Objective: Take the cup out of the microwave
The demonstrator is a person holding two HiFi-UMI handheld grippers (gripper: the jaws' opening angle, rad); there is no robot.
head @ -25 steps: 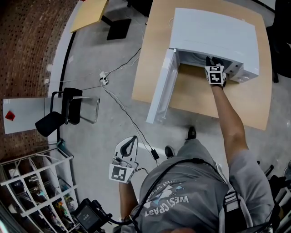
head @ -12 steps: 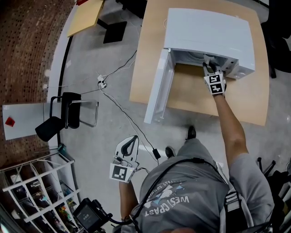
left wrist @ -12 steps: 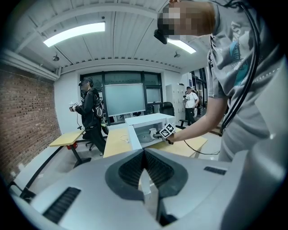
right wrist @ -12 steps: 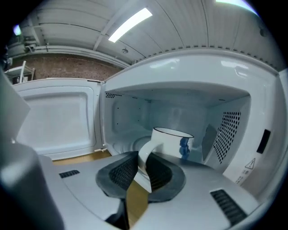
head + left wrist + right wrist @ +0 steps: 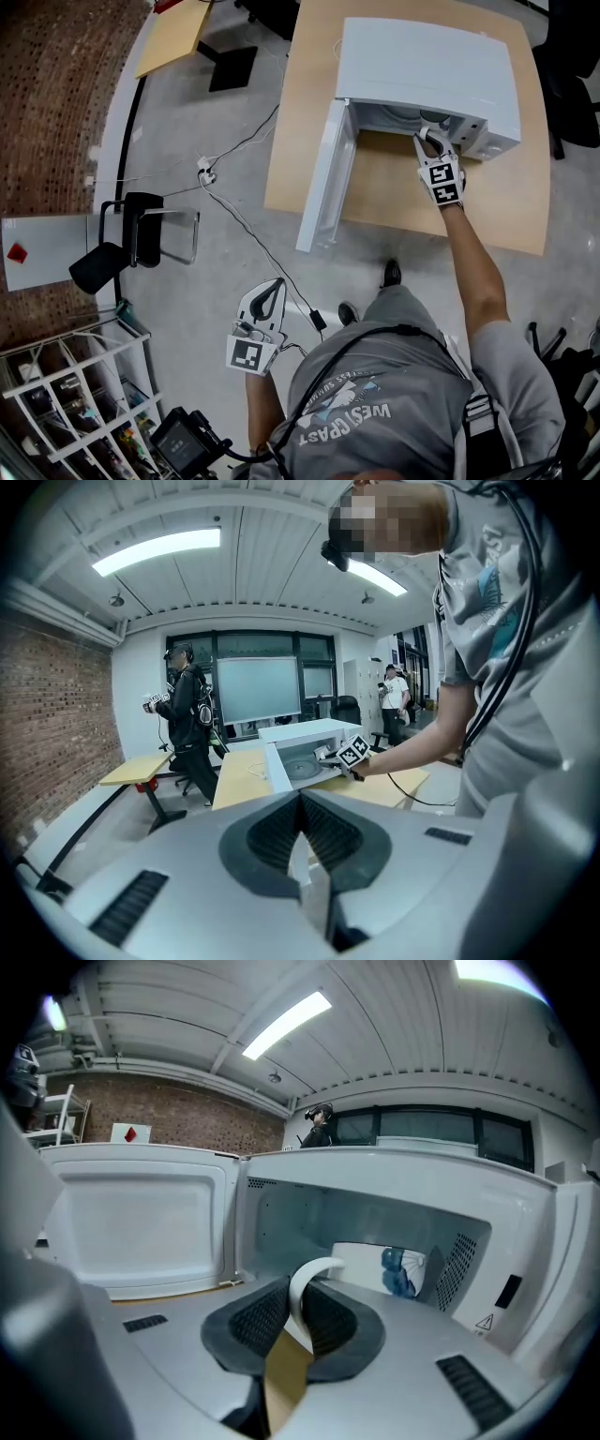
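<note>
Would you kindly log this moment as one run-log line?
right claw: jaws just closed further, shut on cup handle | cup: at microwave mouth | left claw: shut, empty

The cup (image 5: pixel 375 1262) is inside the microwave (image 5: pixel 427 66), which stands on the table (image 5: pixel 305 112).

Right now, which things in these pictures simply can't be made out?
- Cup, right gripper view: its base sits behind the right claw, whose jaws have just closed further on the handle. Its own wall hides the inside.
- Warning label on the microwave, right gripper view: too small to read.
- Shelf items, head view: tiny, and cut off by the edge.
</note>
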